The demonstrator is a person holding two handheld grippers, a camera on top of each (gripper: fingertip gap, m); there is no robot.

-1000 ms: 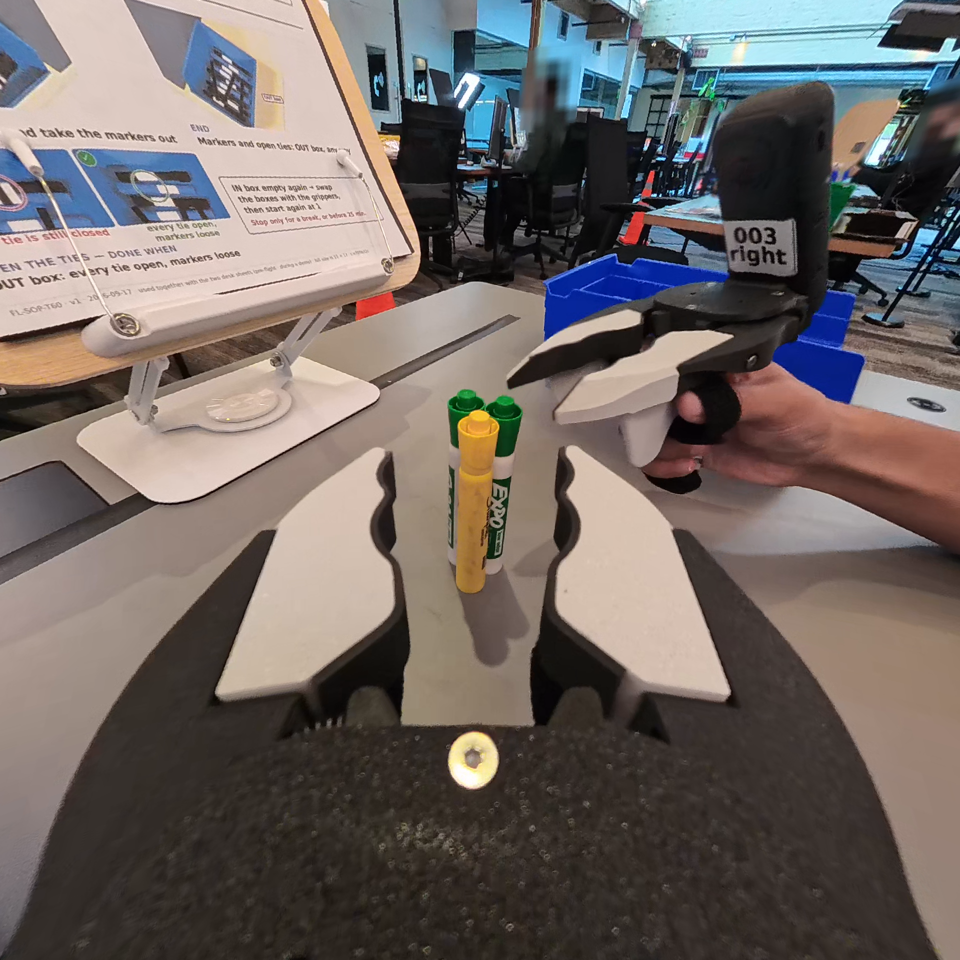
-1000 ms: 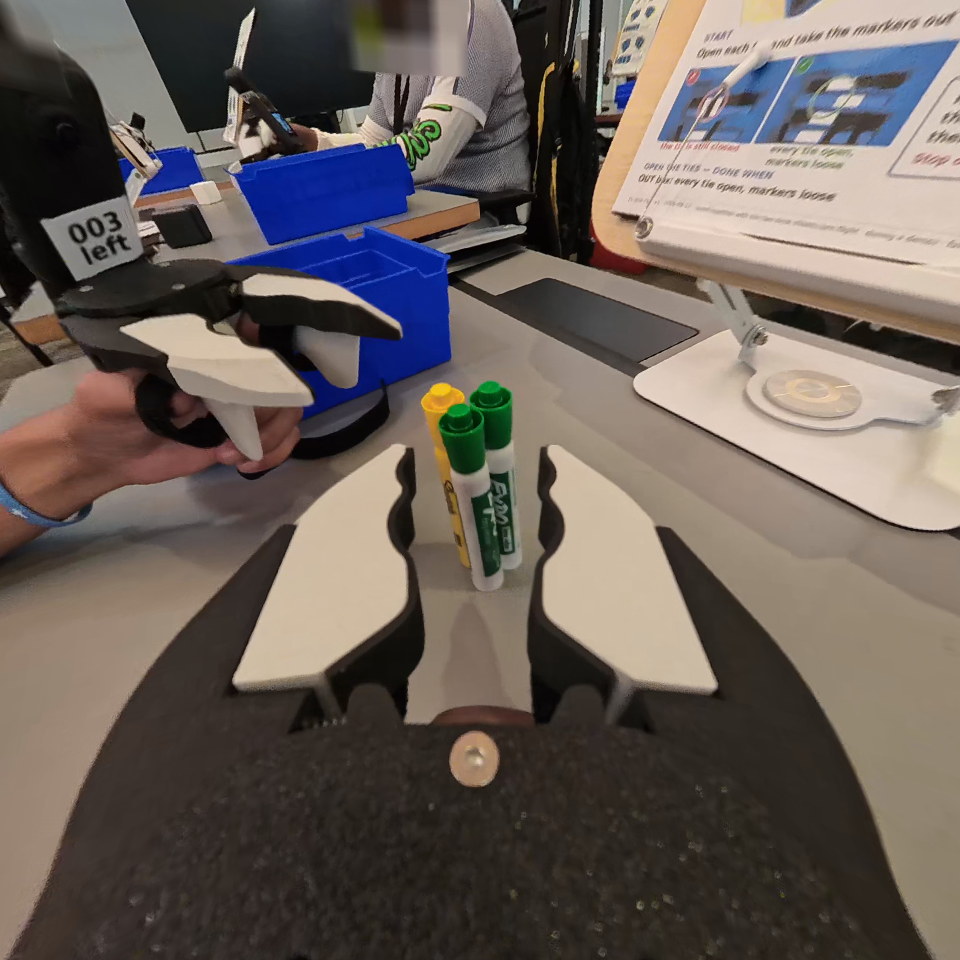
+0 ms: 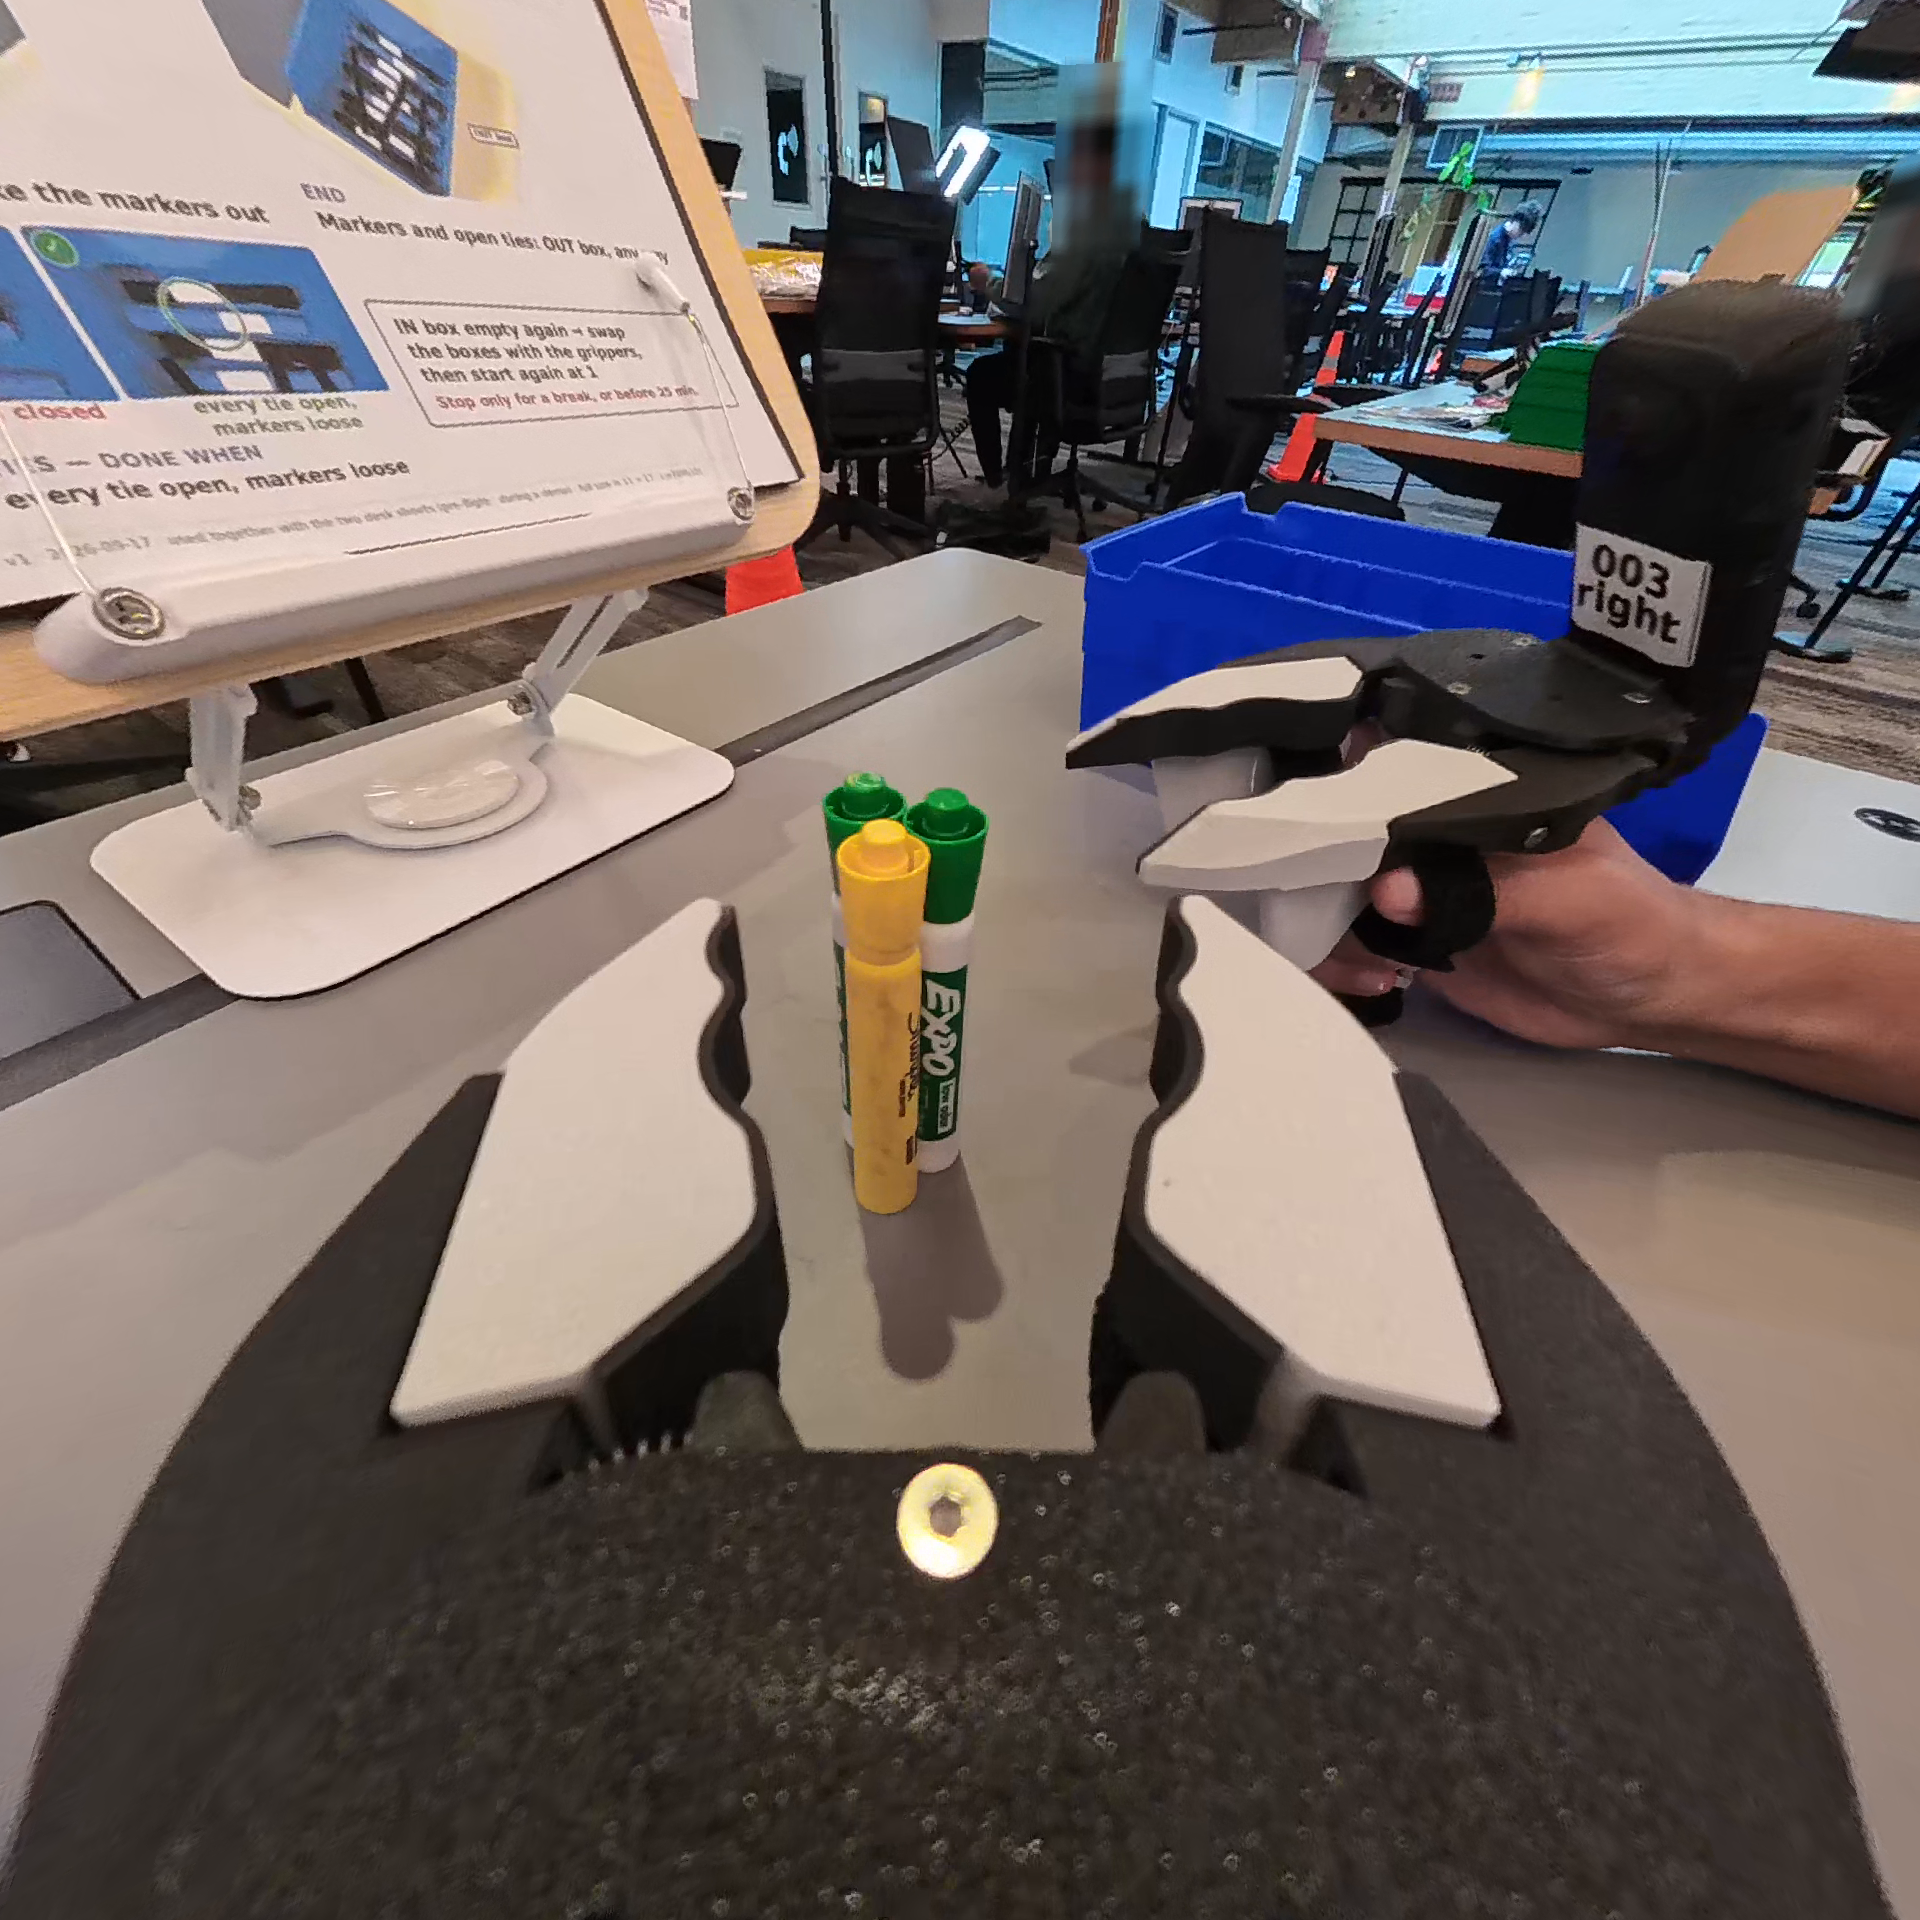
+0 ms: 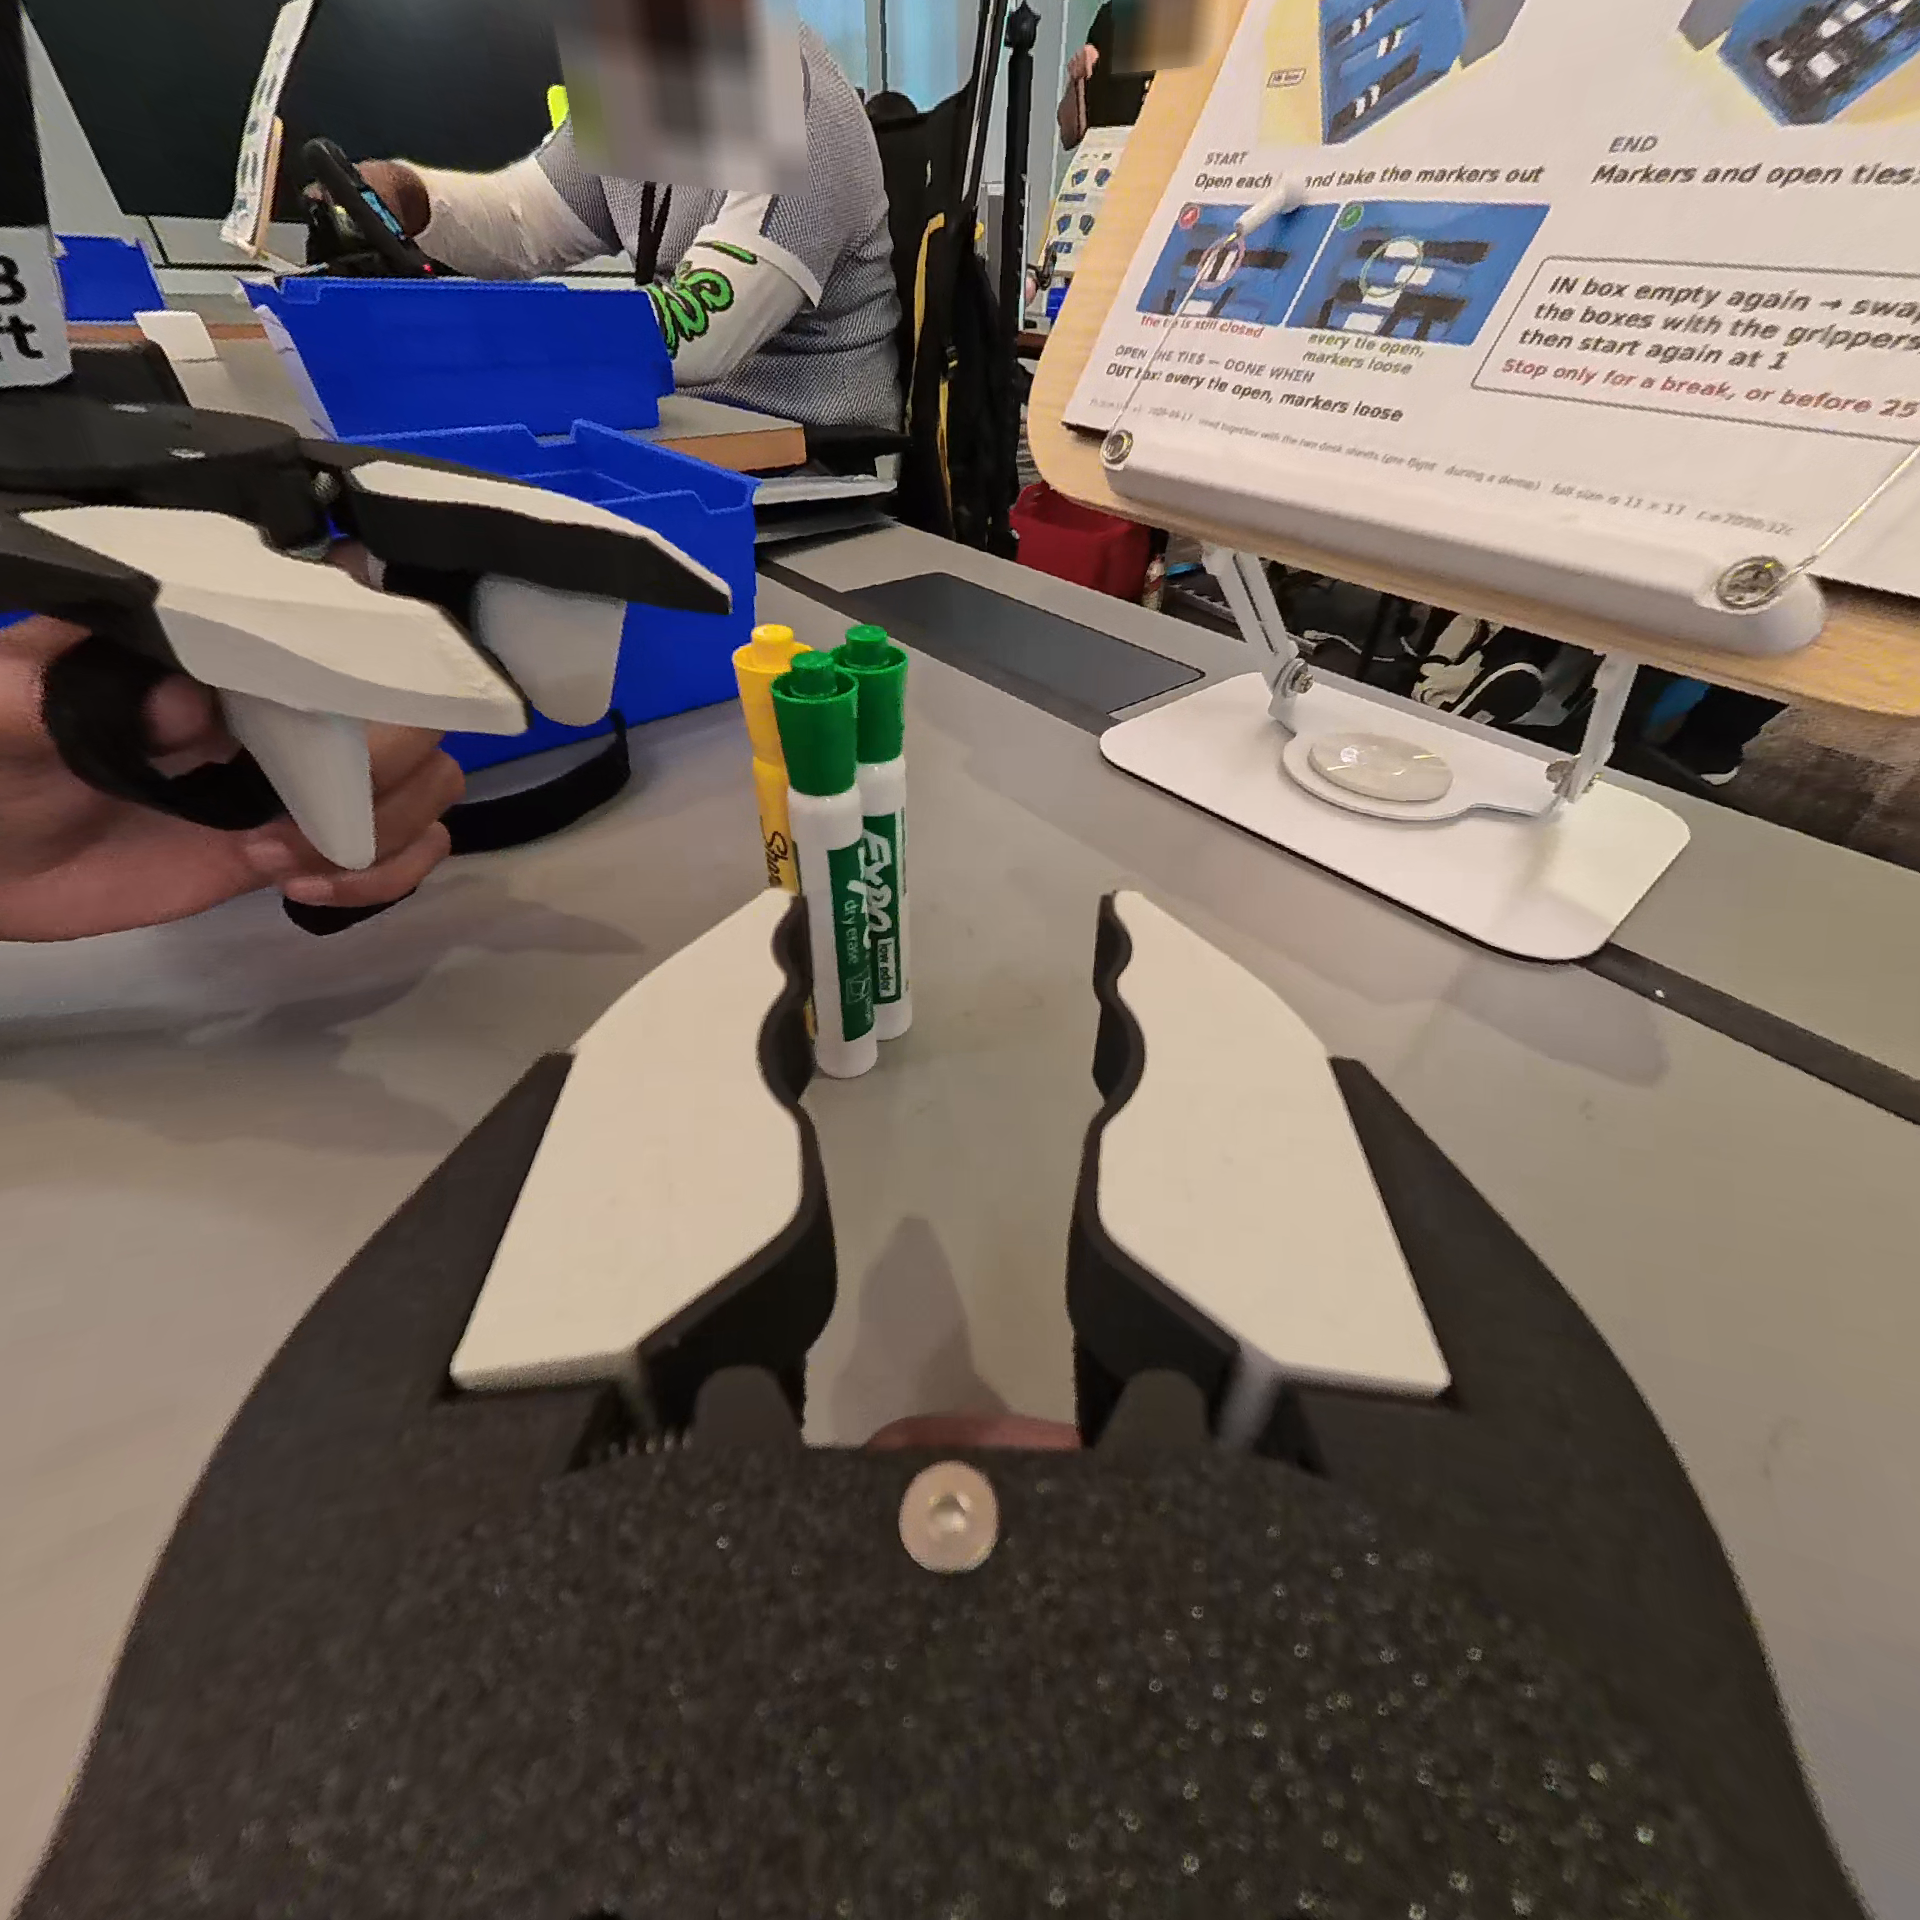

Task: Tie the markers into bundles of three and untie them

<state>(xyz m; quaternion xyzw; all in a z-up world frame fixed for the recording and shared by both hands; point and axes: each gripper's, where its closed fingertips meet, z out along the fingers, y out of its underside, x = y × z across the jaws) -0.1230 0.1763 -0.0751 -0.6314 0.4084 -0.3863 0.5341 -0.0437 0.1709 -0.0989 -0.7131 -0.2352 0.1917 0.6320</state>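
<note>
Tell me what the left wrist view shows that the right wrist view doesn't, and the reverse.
Only the left view: the right gripper, open, in a hand, and a seated person far off.

Only the right view: the left gripper, open, and a person in a grey top at the next desk.

Both: three upright markers, the stand, a blue bin.

The right tool shifted to the right, so the three upright markers that had stood centred between its fingers now sat against its left finger. Across from the left tool, it had drawn farther from them.
</note>
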